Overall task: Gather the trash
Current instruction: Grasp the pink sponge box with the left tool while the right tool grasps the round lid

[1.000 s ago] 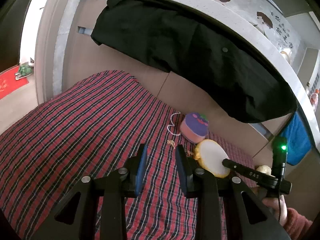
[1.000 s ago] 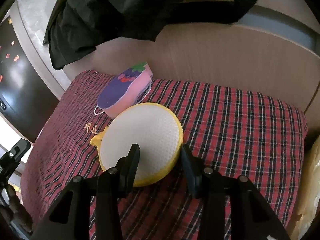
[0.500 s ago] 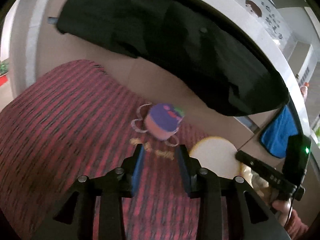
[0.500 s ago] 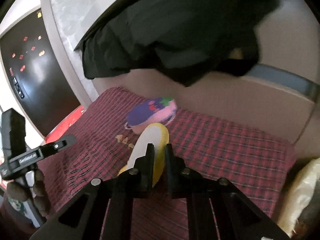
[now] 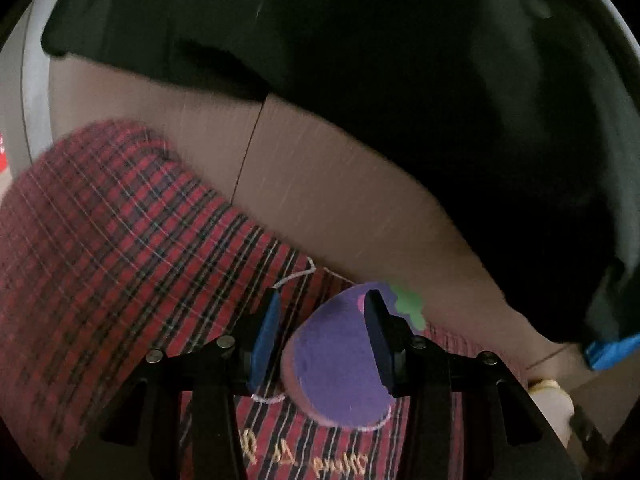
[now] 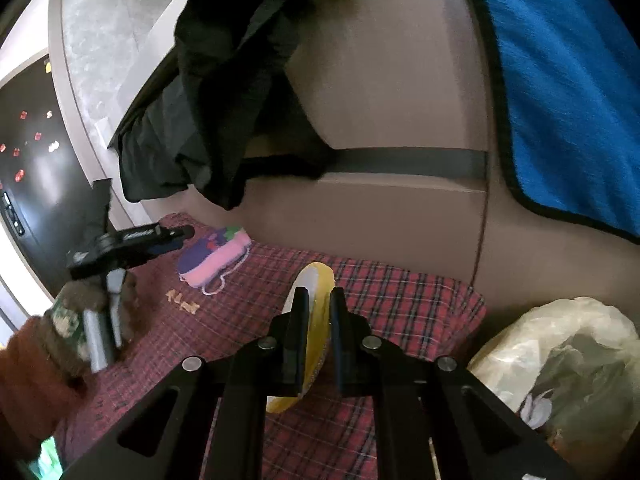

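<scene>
My right gripper (image 6: 319, 300) is shut on a round yellow-rimmed white sponge (image 6: 316, 280), held on edge above the red plaid cover (image 6: 400, 300). A purple and pink sponge (image 5: 340, 364) with a green patch and a white cord lies on the cover by the sofa back; it also shows in the right wrist view (image 6: 214, 258). My left gripper (image 5: 322, 332) is open with its jaws around this sponge, the right finger over its top. The left gripper also shows in the right wrist view (image 6: 132, 240), just left of the sponge.
A black garment (image 5: 360, 60) hangs over the brown sofa back (image 5: 320, 184). A blue towel (image 6: 560, 80) hangs at the right. A translucent plastic bag (image 6: 568, 360) holding trash sits at the cover's right end. Small gold embroidery (image 6: 182, 302) marks the cover.
My left gripper moved forward to the purple sponge and now straddles it. My right gripper lifted the yellow sponge further and swung right, bringing the bag into view.
</scene>
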The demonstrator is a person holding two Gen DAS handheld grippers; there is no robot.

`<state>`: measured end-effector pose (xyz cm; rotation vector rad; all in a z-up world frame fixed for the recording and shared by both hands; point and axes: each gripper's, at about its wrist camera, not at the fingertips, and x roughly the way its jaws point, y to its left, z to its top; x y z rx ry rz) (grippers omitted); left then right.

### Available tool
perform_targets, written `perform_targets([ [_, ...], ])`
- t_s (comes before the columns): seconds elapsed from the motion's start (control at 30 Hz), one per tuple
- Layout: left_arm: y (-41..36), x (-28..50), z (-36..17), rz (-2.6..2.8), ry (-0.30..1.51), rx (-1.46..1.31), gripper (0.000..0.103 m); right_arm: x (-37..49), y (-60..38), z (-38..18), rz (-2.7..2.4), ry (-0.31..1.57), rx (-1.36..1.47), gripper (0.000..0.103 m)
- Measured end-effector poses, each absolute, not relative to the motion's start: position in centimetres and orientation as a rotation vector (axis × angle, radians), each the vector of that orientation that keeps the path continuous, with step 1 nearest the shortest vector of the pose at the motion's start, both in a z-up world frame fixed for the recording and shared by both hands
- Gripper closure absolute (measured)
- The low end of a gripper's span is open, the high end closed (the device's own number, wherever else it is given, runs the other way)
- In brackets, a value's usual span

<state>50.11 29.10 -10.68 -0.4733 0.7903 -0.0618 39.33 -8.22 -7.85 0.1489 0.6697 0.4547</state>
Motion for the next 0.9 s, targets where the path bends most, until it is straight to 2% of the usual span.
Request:
perform_targets([
  [0.17,28.6,50.1,-11.5,-0.093,0.792,-0.515,0.058,39.5,-9.0,-8.5,0.466,0.678,0.154,0.093],
  [0.33,25.7,48.4,-8.8,-0.225,0.755,-0.486,0.058,39.3,-9.0,-8.6,0.474,0.670,0.141,0.093],
  [0.5,21.1,45.9,-6.6,-0.367,0.727,-0.379,0.058,38.7,-9.0,-8.2,0.481,0.655,0.141,0.093],
  [0.67,17.1,44.3,-6.6,-0.276,0.685,-0.119,0.058,38.0,-8.8,-8.0,0.490,0.652,0.131,0.093],
  [0.9,16.2,43.4,-6.5,-0.182,0.591,0.051,0.049,37.7,-8.6,-8.2,0.498,0.658,0.119,0.093],
])
